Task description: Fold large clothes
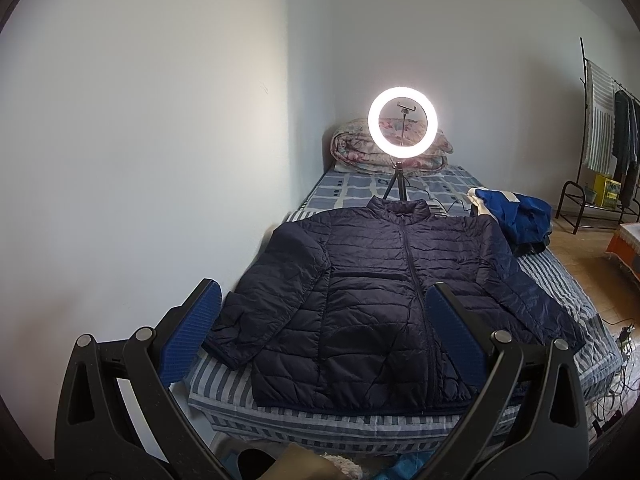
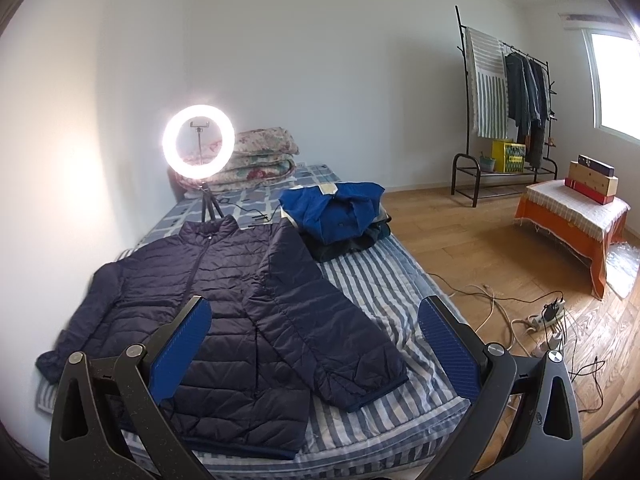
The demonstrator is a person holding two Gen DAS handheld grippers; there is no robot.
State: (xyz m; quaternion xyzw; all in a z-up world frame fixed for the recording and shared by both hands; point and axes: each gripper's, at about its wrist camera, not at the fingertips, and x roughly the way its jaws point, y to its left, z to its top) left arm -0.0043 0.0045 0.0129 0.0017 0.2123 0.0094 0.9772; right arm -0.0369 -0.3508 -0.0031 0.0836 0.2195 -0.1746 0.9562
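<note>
Spread grippers [image 1: 320, 300] above jacket [image 1: 380, 280], collar far.

My two views are lit mostly by the ring light [image 1: 403, 120] standing on the bed [image 2: 360, 280], which burns pure white and spreads a soft halo over the wall [image 1: 160, 120] beside it. To the left of the ring light the wall fades to a dull grey. In my right view a window [image 2: 616, 80] far right of the ring light is blown out white. The dark jacket [image 1: 380, 280] in front of the ring light keeps little shadow detail. Both views bend strongly toward the edges, with black corners. My claws' near parts look slightly soft.
</note>
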